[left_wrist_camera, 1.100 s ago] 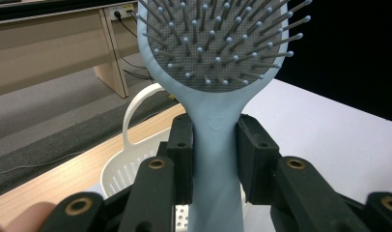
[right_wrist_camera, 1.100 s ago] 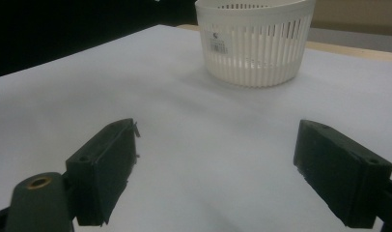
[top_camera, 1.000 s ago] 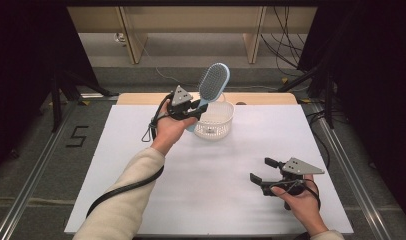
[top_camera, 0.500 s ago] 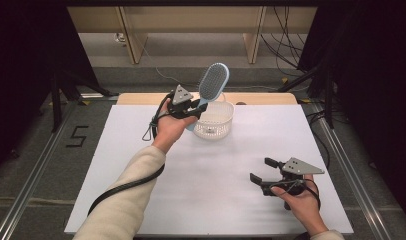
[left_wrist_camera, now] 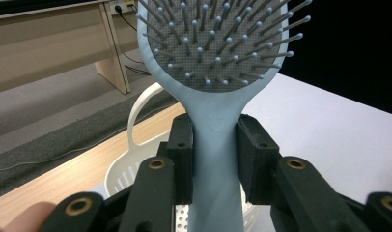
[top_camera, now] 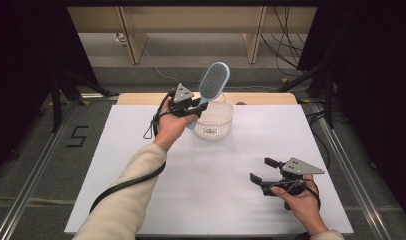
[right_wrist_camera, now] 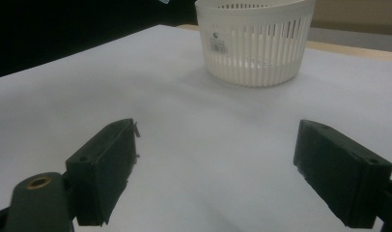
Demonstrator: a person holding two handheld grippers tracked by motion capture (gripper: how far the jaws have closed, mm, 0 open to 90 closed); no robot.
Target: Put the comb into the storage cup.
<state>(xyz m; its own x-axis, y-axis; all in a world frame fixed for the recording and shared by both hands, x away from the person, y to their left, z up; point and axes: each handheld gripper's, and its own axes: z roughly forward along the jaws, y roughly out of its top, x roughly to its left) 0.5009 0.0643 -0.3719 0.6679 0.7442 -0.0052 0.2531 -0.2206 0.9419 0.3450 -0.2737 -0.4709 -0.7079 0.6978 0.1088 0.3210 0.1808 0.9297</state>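
Nothing has changed over the last second: our left hand-held gripper (top_camera: 197, 106) still clamps the hairbrush (top_camera: 211, 85) handle, head up, over the basket (top_camera: 214, 125) near the table's (top_camera: 141, 150) far edge. Right hand-held gripper (top_camera: 261, 171) sits wide and empty by the near right corner, so we judge the drop into the basket hasn't started.

The left gripper (top_camera: 195, 106) is held up beside the white basket (top_camera: 214, 122), on an outstretched forearm in a cream sleeve (top_camera: 131, 192), its jaws clamped on the neck of a light blue hairbrush (left_wrist_camera: 214, 116) whose bristled head stands above them. The right gripper (top_camera: 261, 172) lies low on the table, well apart from the basket on the person's side, jaws spread wide with nothing between them.
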